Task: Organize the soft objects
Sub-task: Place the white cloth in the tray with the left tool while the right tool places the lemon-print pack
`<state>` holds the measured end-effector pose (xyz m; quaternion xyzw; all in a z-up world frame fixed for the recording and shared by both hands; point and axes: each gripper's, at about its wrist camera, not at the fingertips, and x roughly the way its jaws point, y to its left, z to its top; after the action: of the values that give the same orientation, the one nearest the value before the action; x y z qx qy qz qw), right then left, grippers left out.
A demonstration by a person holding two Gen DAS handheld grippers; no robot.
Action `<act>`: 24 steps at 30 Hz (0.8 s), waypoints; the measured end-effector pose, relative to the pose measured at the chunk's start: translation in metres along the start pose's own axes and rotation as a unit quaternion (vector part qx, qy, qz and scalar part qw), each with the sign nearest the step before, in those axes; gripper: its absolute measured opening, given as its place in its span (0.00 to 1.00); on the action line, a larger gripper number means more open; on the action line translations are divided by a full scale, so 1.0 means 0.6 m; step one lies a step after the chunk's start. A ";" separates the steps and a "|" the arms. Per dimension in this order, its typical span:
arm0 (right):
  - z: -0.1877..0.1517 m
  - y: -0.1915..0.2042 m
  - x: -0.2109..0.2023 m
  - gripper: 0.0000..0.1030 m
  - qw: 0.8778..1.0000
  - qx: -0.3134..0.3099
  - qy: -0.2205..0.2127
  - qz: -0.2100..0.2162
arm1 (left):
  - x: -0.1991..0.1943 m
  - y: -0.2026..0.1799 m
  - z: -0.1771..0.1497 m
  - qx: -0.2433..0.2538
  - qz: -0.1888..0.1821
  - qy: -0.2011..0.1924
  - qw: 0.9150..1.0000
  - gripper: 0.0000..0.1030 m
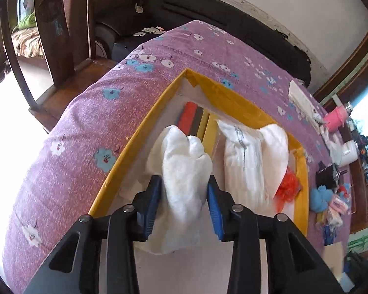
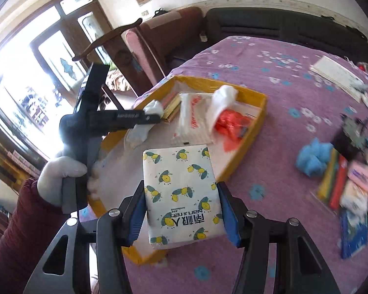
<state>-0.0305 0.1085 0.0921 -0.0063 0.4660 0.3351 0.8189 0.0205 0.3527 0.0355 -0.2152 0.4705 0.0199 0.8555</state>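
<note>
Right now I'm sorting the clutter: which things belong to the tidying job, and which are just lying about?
In the job:
- yellow tray
- white cloth between the left gripper fingers
- lemon-print tissue pack in the right gripper
- blue fluffy ball, not yet in the tray

Lying about:
- pink cup
- wooden chair
- black sofa

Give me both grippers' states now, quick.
Left gripper: around the white cloth over the box, grip unclear.
Right gripper: shut on the tissue pack.

Both wrist views look steeply down, close, sharing the yellow tray.
</note>
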 end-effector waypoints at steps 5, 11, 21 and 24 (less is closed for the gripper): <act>0.042 0.028 0.093 0.58 0.999 -0.013 0.037 -0.005 | -0.059 -0.002 -0.007 0.014 -0.026 -0.045 0.999 0.63; 0.086 0.050 0.196 0.61 0.997 -0.020 0.080 -0.010 | -0.164 0.027 -0.055 0.005 -0.039 -0.108 0.993 0.73; 0.052 -0.021 0.069 0.73 0.999 0.026 -0.016 -0.023 | -0.224 -0.005 -0.182 0.030 -0.007 -0.168 0.985 0.78; 0.014 -0.062 0.014 0.75 0.997 0.048 -0.044 -0.043 | -0.212 -0.050 -0.213 0.046 0.016 -0.180 0.983 0.78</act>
<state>-0.0004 0.0871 0.0792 0.0282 0.4442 0.2763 0.8518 -0.1451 0.2976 0.0903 -0.1611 0.3129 0.0502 0.9347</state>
